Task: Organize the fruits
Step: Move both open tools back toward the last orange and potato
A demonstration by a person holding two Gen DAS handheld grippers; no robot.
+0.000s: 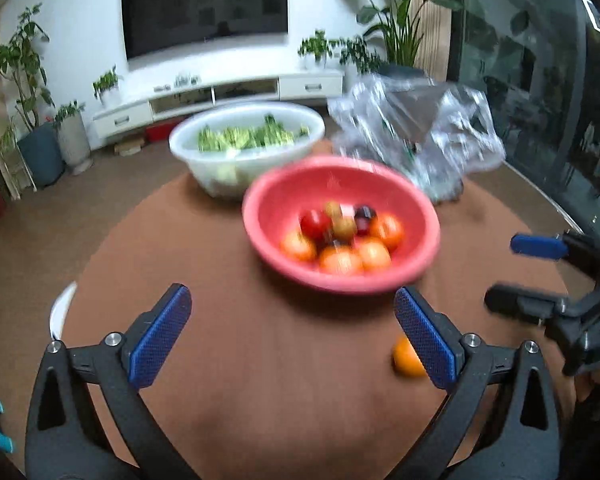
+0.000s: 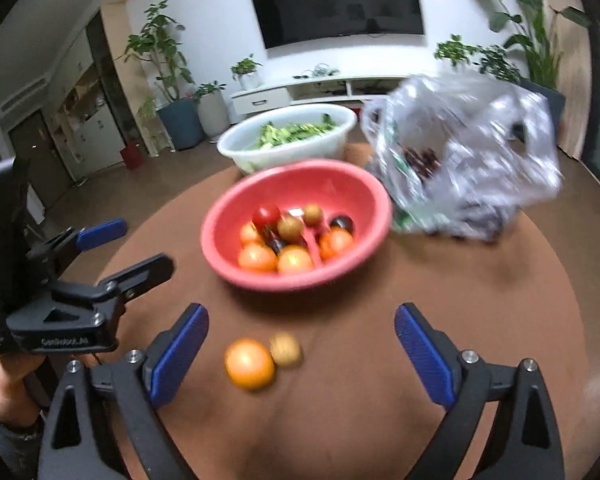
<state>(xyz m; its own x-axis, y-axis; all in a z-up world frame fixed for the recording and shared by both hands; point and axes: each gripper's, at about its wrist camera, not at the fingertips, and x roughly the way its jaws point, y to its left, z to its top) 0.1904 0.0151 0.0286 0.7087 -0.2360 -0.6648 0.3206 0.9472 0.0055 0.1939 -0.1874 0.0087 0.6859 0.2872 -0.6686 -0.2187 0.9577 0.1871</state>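
The left hand-held gripper [image 1: 292, 332] stands wide open over the brown worktop [image 1: 260, 400], with nothing between its blue pads [image 1: 160, 336]. The right hand-held gripper [image 2: 302, 356] is also spread wide and grips nothing. Between its pads, lying loose on the worktop, are an orange [image 2: 250, 364] and a small brown fruit [image 2: 286, 349], touching each other; neither pad presses on them. In the left wrist view the same orange peeks out beside the right-side pad.

Farther out sits a red bowl [image 2: 364, 200] holding several oranges, a red tomato [image 2: 266, 214], brown fruits and dark plums [image 2: 342, 223]. Behind it is a white bowl [image 2: 328, 144] of green vegetables, and beside both, to the right, a crumpled clear plastic bag [image 2: 468, 152] with something dark inside.
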